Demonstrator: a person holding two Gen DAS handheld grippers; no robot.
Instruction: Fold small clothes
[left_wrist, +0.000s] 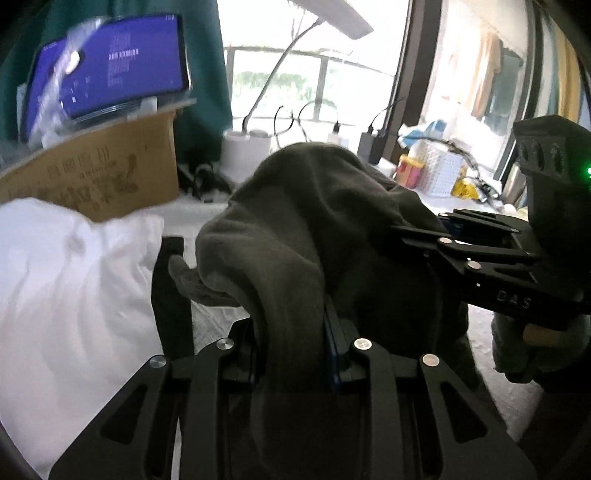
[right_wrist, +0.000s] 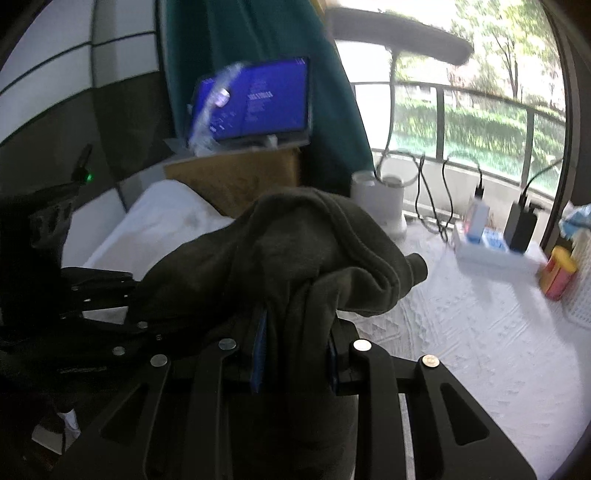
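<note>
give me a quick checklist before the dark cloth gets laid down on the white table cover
1. Left gripper clamped on the dark grey garment: ok.
2. Right gripper clamped on the same garment: ok.
3. Garment spread flat between the grippers: not ok, it hangs bunched.
4. Bare white table cover ahead for laying down: ok.
5. White cloth pile and cardboard box clear of the drop spot: cannot tell.
6. Which part of the garment each gripper holds: cannot tell.

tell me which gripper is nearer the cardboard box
Left. The left gripper, shut on the dark garment, sits just right of the cardboard box; the right gripper holds the garment's far side.
</note>
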